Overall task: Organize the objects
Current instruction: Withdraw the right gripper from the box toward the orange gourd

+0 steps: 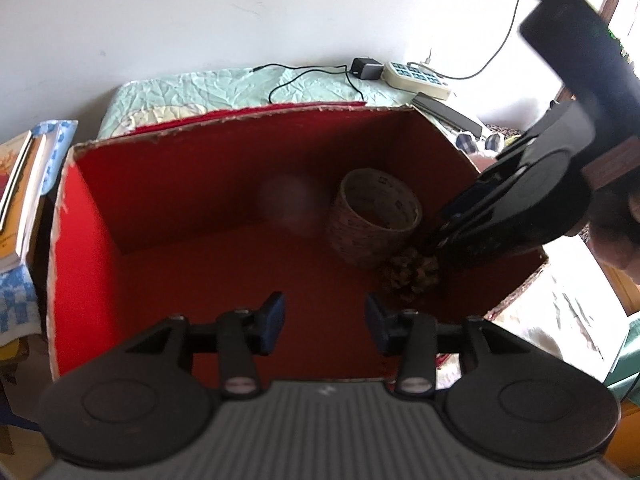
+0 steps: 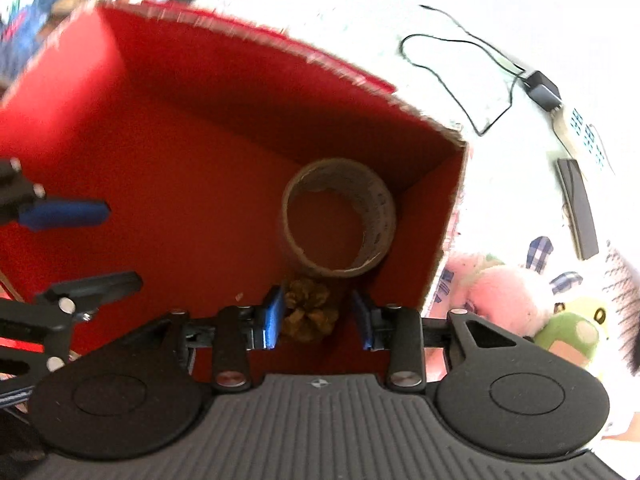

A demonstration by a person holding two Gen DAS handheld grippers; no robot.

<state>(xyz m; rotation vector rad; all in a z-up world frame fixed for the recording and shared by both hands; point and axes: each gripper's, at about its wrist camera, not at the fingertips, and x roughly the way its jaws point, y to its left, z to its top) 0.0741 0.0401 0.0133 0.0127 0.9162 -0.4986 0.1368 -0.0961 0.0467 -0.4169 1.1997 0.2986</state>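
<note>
1. The landmark is the red box (image 1: 224, 208), an open cardboard carton with a ragged rim, standing on a pale patterned cloth (image 1: 224, 84).
2. Inside the box, towards its far right corner, a tape roll (image 2: 340, 220) lies on the floor with its hollow core facing up.
3. Just in front of the roll, also on the box floor, sits a brown pine cone (image 2: 308, 312); whether the two touch cannot be told.
4. The right gripper (image 2: 318, 318) reaches down into the box at that corner. Its blue pads stand apart on either side of the pine cone, with a clear gap on the right side, so it looks open around the cone rather than clamped on it.
5. The left gripper (image 1: 326, 320) hovers over the near edge of the box, its jaws wide apart and holding nothing.
6. Outside the box on its right, a pink plush toy (image 2: 504, 296) and a green plush toy (image 2: 572, 332) lie on the cloth.
7. Beyond the far wall of the box lie a power strip (image 1: 418, 78), a black adapter (image 1: 366, 68) with its cable, and a dark flat bar (image 1: 448, 116); books (image 1: 20, 196) are stacked left of the box.
8. Judged from this, two items are in the box and the sorting is partly done; the plush toys look like the likely remainder.
</note>
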